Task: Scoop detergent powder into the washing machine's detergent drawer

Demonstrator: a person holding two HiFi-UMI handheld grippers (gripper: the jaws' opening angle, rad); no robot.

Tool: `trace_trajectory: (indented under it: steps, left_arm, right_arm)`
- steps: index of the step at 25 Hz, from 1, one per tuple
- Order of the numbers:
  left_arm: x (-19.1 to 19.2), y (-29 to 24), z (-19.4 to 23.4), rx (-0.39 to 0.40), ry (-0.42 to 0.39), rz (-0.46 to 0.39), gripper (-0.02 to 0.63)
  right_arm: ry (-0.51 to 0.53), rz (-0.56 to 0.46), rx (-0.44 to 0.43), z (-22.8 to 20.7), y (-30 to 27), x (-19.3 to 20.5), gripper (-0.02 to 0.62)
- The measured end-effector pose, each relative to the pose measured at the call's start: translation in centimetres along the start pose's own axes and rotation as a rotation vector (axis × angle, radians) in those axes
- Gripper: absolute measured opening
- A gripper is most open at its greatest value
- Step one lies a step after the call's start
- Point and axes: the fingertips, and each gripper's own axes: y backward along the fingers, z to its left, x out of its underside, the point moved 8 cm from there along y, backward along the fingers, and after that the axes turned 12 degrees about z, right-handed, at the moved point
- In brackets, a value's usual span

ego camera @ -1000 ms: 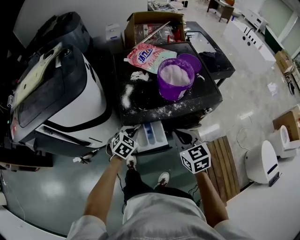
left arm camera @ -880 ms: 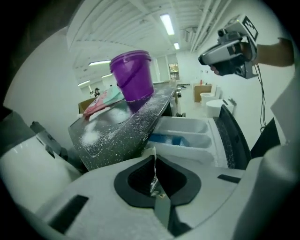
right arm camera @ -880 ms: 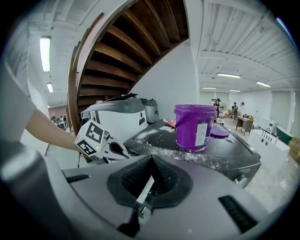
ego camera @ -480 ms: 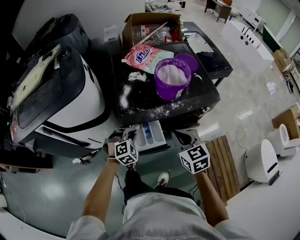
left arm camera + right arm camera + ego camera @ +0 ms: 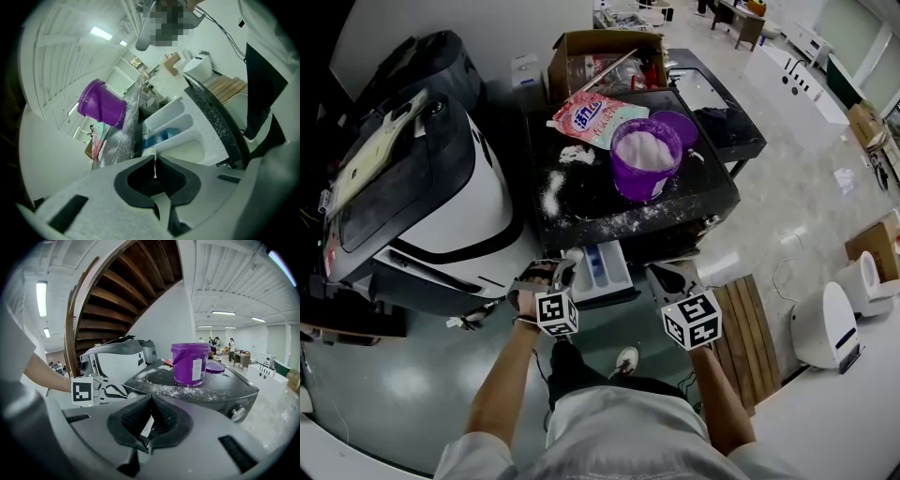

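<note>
Left gripper (image 5: 154, 158): jaws pressed together, nothing between them; near the drawer's left front corner.
Right gripper (image 5: 150, 400): jaws clenched, empty; just right of the drawer.
Drawer (image 5: 602, 270): pulled out of the washer front, between the two grippers; blue insert in its middle compartment.
Washer (image 5: 581, 211): black top, dusted with spilled powder.
Bucket (image 5: 648, 161): purple, upright on the washer top, full of white powder.
Lid (image 5: 682, 124): purple, just behind the bucket.
Bag (image 5: 598, 115): pink detergent pouch, lying flat behind the bucket.
</note>
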Motion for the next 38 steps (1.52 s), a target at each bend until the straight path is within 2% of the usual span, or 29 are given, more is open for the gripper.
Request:
trace_trajectory:
  steps: [8, 13, 16, 21, 23, 26, 28, 31, 34, 36, 38]
  left_arm:
    - [-0.1, 0.5, -0.3, 0.004, 0.001, -0.006, 0.015]
    - [0.0, 1.1, 1.0, -0.047, 0.003, 0.013, 0.015]
    - [-0.1, 1.5, 1.2, -0.041, 0.001, 0.014, 0.015]
    - [-0.2, 2.7, 1.0, -0.036, 0.021, 0.009, 0.015]
    - [-0.4, 3.5, 1.1, -0.035, 0.056, 0.0, 0.015]
    - [-0.3, 5.0, 2.2, -0.03, 0.175, -0.038, 0.015]
    - [-0.2, 6.1, 3.3, -0.003, 0.315, -0.096, 0.015]
    - [0.4, 7.7, 5.4, 0.056, 0.571, -0.209, 0.015]
    - [1.5, 9.2, 7.9, 0.127, 0.784, -0.33, 0.015]
    - [2.1, 10.1, 9.4, 0.193, 0.901, -0.419, 0.015]
    - [2.6, 11.0, 11.0, 0.244, 0.984, -0.5, 0.015]
  right_arm:
    - [-0.005, -0.008, 0.016, 0.0, 0.7, 0.1, 0.006]
    - [-0.004, -0.013, 0.02, 0.2, 1.1, 0.2, 0.006]
    - [-0.007, -0.016, 0.023, 0.3, 1.5, 0.2, 0.006]
    - [-0.003, -0.028, 0.015, 0.7, 2.2, 0.0, 0.006]
    - [-0.002, -0.035, 0.011, 0.7, 2.7, -0.3, 0.006]
    - [0.002, -0.053, 0.01, 0.8, 3.6, -1.1, 0.006]
    - [0.003, -0.067, 0.016, 0.8, 4.3, -1.6, 0.006]
    - [0.0, -0.092, 0.04, 0.3, 5.1, -3.0, 0.006]
    - [-0.003, -0.13, 0.07, 0.0, 5.9, -5.1, 0.006]
    - [0.002, -0.16, 0.088, 0.0, 6.5, -6.6, 0.006]
    - [0.016, -0.189, 0.104, 0.1, 7.0, -8.2, 0.006]
